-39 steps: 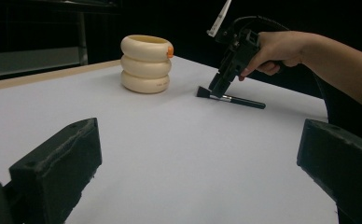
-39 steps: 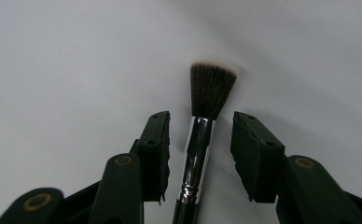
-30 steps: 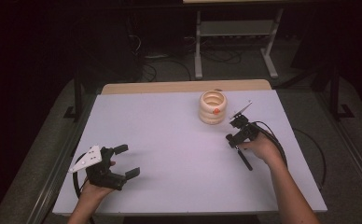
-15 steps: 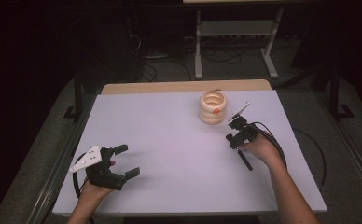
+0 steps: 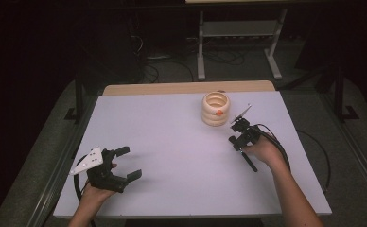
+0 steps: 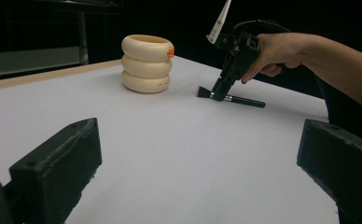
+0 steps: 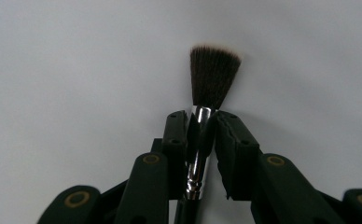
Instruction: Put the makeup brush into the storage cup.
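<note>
Cream stacked rings [image 5: 215, 109] stand on the white table [image 5: 172, 142] just beyond the right gripper [image 5: 235, 140], whose jaws have just been closing and now clamp the silver ferrule of a black brush [image 7: 202, 140] lying flat, while the left gripper [image 5: 127, 163] rests wide open and empty, well apart

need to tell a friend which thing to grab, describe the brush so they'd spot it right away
On the white table, look right of the cream stacked-ring holder. There the brush lies flat, its silver ferrule pinched in the right gripper. Its slim black handle and dark flat bristles set it apart from the fat pale rings.
</note>
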Available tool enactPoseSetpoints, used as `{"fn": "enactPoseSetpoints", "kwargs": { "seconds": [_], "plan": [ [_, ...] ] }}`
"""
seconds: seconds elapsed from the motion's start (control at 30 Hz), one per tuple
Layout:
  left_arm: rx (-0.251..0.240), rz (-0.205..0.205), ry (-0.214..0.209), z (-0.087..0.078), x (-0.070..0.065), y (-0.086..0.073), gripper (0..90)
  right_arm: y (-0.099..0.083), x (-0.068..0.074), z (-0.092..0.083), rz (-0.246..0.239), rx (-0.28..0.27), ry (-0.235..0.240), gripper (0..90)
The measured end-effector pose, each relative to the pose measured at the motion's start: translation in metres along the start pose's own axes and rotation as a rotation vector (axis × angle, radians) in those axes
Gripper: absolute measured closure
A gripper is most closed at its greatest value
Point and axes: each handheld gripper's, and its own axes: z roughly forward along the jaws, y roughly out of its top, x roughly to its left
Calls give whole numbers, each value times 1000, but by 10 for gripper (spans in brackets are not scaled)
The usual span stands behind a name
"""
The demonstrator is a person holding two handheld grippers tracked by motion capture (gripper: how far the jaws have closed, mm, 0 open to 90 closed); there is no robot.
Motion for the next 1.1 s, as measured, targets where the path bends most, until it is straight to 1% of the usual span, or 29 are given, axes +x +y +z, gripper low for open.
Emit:
{"fn": "enactPoseSetpoints", "kwargs": {
  "seconds": [0.17, 0.5, 0.67, 0.77, 0.93, 0.97, 1.1],
  "plan": [
    [-1, -2, 0, 0, 0, 0, 0, 0, -1, 0, -4, -2, 2, 755],
    [0, -1, 1, 0, 0, 0, 0, -1, -1, 0, -1, -4, 4, 765],
    [-2, -2, 1, 0, 0, 0, 0, -1, -3, -1, 1, -6, 15, 766],
    [-1, -2, 1, 0, 0, 0, 0, -2, -5, -3, 6, -19, 14, 768],
    [-1, -2, 1, 0, 0, 0, 0, -3, -8, -7, 19, -48, 37, 769],
    [-1, -2, 1, 0, 0, 0, 0, -3, -8, -9, 30, -56, 43, 769],
    [-1, -2, 0, 0, 0, 0, 0, -4, -11, -12, 32, -77, 55, 769]
  ]
}}
